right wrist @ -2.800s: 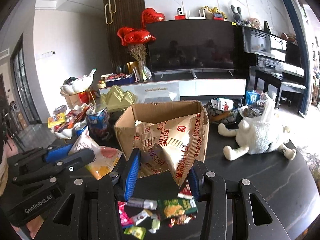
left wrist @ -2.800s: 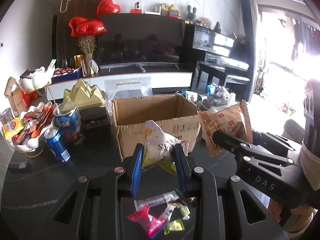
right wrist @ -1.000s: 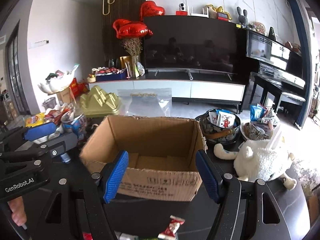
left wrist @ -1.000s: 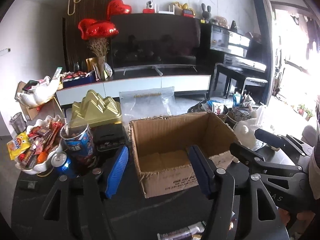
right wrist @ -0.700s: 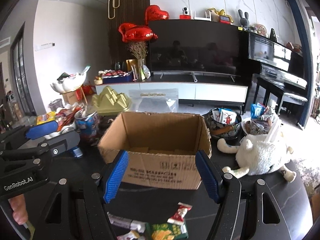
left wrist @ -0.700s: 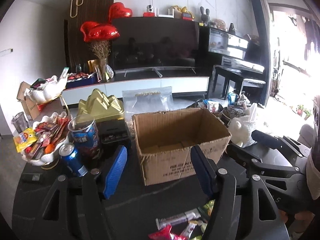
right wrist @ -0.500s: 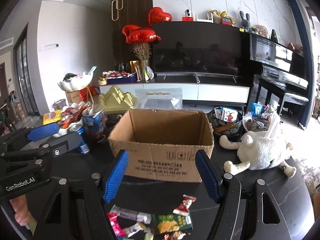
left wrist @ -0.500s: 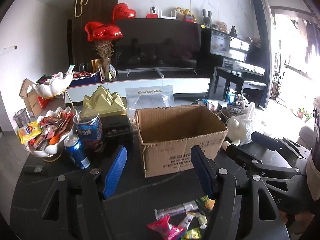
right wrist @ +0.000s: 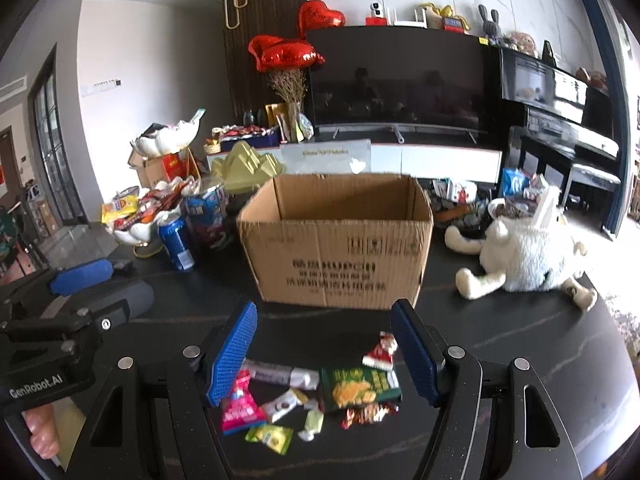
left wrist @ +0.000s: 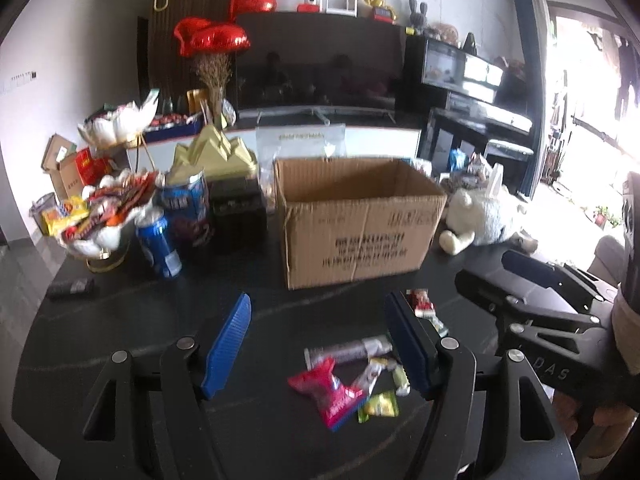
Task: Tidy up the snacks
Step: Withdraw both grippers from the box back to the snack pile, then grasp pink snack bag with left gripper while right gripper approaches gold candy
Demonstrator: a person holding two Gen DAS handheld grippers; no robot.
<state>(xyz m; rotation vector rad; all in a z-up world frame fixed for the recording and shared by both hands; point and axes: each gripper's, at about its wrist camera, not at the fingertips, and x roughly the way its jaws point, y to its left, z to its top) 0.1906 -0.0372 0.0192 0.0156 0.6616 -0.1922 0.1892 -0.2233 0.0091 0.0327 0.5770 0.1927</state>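
Note:
An open cardboard box [left wrist: 356, 220] [right wrist: 340, 240] stands on the dark table. In front of it lies a small heap of loose snacks: a pink packet [left wrist: 328, 390] [right wrist: 240, 406], a silver bar [left wrist: 348, 350] [right wrist: 280, 376], a green packet [right wrist: 360, 388] and a small red-white candy [right wrist: 380, 350]. My left gripper [left wrist: 320, 344] hovers empty over the heap's left side, its jaws opening. My right gripper [right wrist: 326, 354] is open and empty above the heap, which lies below its jaws. Each gripper shows at the edge of the other's view.
Left of the box stand a blue can [left wrist: 158, 246], a blue snack tub [left wrist: 186, 204], a black box [left wrist: 238, 210] and a white bowl full of snacks [left wrist: 100, 216]. A white plush toy [right wrist: 528, 252] lies at the right, with snack bowls behind it.
Both grippers dropped their snack bags into the box, then drew back from it and sank. The box now looks farther off and the snack heap has come into view under the jaws.

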